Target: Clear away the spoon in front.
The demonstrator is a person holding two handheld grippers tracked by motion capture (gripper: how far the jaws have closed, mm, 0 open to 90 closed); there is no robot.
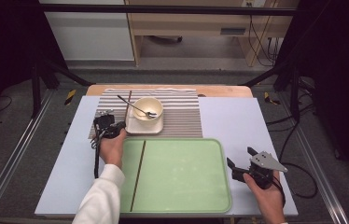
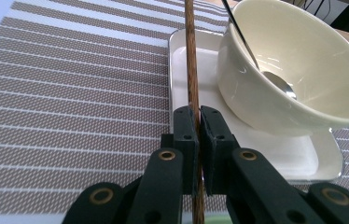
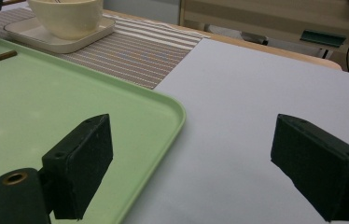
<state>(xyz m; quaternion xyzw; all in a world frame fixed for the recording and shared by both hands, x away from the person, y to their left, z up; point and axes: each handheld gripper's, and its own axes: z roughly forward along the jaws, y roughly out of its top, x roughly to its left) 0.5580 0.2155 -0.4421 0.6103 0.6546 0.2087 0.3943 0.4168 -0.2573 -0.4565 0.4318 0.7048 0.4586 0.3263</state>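
Left tool grips chopstick pointing away (alongside the bowl)

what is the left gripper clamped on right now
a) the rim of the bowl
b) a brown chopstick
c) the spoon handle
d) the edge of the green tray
b: in the left gripper view, the left gripper has its jaws closed on a thin brown chopstick that runs up past the small plate, while the spoon lies untouched in the bowl.
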